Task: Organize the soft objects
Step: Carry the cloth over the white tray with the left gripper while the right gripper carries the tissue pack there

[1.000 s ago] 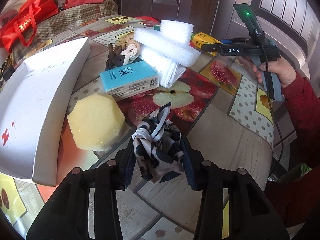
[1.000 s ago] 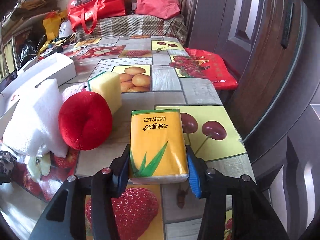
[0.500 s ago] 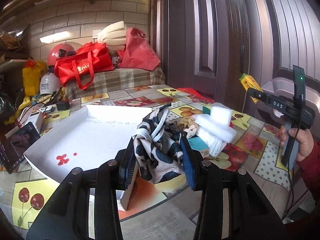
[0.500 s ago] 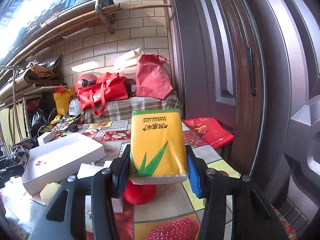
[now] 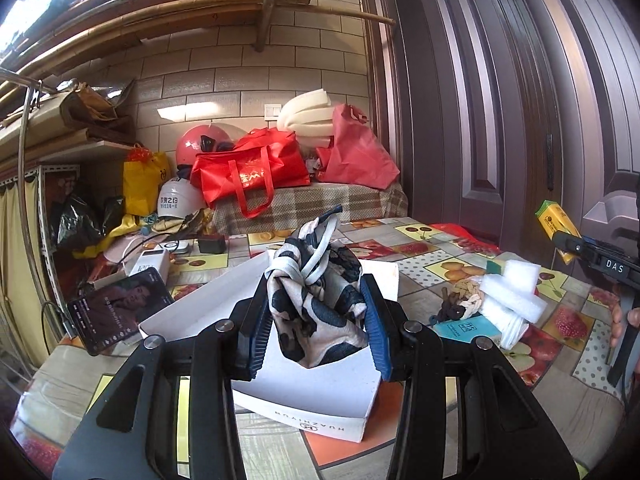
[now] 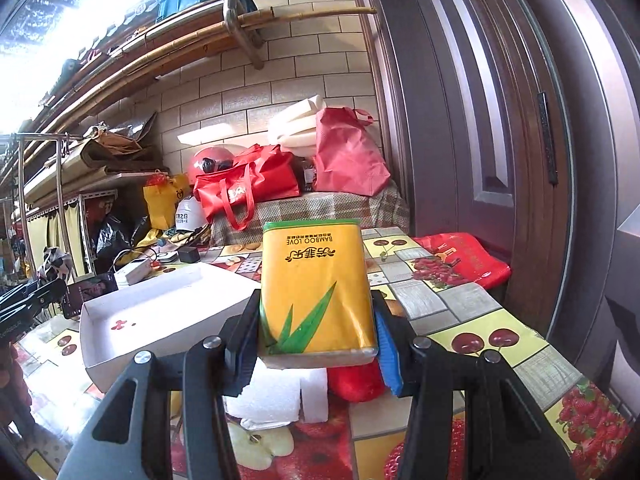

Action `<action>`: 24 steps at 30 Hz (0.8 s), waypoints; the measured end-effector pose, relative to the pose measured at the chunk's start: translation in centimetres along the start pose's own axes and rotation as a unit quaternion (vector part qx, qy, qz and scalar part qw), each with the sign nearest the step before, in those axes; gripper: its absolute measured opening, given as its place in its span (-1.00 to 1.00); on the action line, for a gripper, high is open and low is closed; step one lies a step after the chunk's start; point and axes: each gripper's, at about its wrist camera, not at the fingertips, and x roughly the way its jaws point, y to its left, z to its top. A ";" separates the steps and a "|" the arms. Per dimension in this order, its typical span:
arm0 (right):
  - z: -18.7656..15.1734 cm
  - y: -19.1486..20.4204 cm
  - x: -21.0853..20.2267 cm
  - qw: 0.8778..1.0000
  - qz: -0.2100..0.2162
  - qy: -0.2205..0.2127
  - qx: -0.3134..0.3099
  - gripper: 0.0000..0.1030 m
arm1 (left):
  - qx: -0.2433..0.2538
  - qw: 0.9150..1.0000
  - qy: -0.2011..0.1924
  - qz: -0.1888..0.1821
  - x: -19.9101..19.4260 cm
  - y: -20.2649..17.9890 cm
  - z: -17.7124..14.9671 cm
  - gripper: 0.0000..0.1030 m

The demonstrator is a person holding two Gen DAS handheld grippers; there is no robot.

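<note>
My left gripper (image 5: pixel 318 326) is shut on a black-and-white patterned cloth pouch (image 5: pixel 316 300), held in the air over the near end of an open white box (image 5: pixel 320 400). My right gripper (image 6: pixel 316 338) is shut on a yellow tissue pack (image 6: pixel 316 288) with a green leaf print, lifted above the table. From the right wrist view the white box (image 6: pixel 120 344) lies to the left. White foam pieces (image 6: pixel 276 396) and a red plush (image 6: pixel 356 382) sit just below the pack. In the left wrist view the tissue pack (image 5: pixel 554 228) shows at the far right.
On the fruit-print tablecloth (image 5: pixel 452 268) lie white foam blocks (image 5: pixel 512 296), a braided rope toy (image 5: pixel 464 300) and a teal packet (image 5: pixel 468 326). A phone (image 5: pixel 116 312) and a power bank (image 5: pixel 150 264) lie left. Red bags (image 5: pixel 248 172) crowd the far end; a dark door (image 5: pixel 500 100) stands right.
Both grippers rose and tilted up from looking down at the table to looking across it. The pouch and the tissue pack were lifted; the pouch now hangs over the white box.
</note>
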 end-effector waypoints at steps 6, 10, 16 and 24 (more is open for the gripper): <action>-0.2 3.1 1.2 0.999 0.039 0.012 -0.006 -0.02 | -0.012 1.000 0.020 0.012 1.4 2.0 -0.5 -0.20; -0.4 5.9 1.9 0.998 0.061 0.013 -0.024 -0.02 | -0.033 0.999 0.033 0.025 2.4 3.6 -0.8 -0.20; -0.7 9.1 3.2 0.994 0.095 0.027 -0.042 -0.02 | -0.054 0.997 0.050 0.040 3.9 5.4 -1.0 -0.20; -0.9 11.8 4.1 0.991 0.122 0.038 -0.047 -0.02 | -0.043 0.997 0.055 0.038 4.3 4.9 -1.2 -0.20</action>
